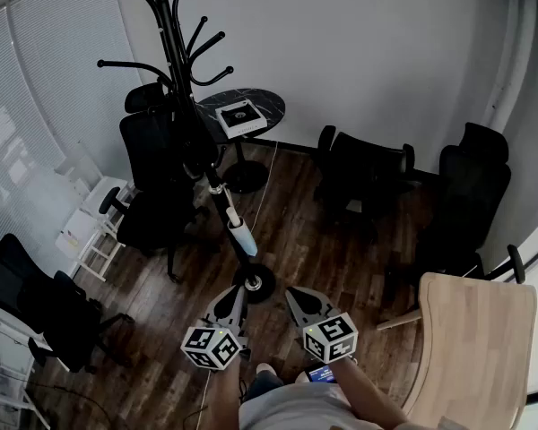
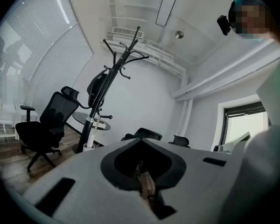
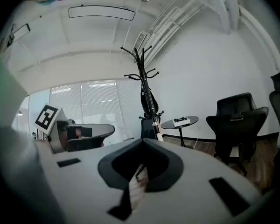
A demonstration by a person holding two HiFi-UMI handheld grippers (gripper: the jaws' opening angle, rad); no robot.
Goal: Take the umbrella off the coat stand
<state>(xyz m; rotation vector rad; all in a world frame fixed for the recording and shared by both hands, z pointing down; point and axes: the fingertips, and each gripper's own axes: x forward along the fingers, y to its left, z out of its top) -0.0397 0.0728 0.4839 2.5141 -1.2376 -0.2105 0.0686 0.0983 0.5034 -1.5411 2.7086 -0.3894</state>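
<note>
Left gripper (image 1: pixel 236 299): jaws clenched together, only a thin slit between them, nothing gripped. Right gripper (image 1: pixel 300 301): same, jaws pressed shut and empty. The two sit side by side at the near edge of the head view, pointing away from the person, both well clear of the umbrella.

Just past the left gripper's tip is the round base (image 1: pixel 254 281) of the coat stand (image 1: pixel 165 34), planted on the dark wood floor (image 1: pixel 314 240). Its black pole rises away to the far left and ends in curved hooks. The umbrella (image 2: pixel 96 90) is up there, a dark folded bundle hanging close against the pole below the hooks.

Behind the stand sits a black office chair (image 1: pixel 157 204). Beyond it, a small round bench (image 1: pixel 267 104) carries a white box (image 1: pixel 241 116). Further black chairs (image 1: pixel 363 173) line the far right wall, and a pale wooden bench (image 1: pixel 471 348) juts in at the near right.
</note>
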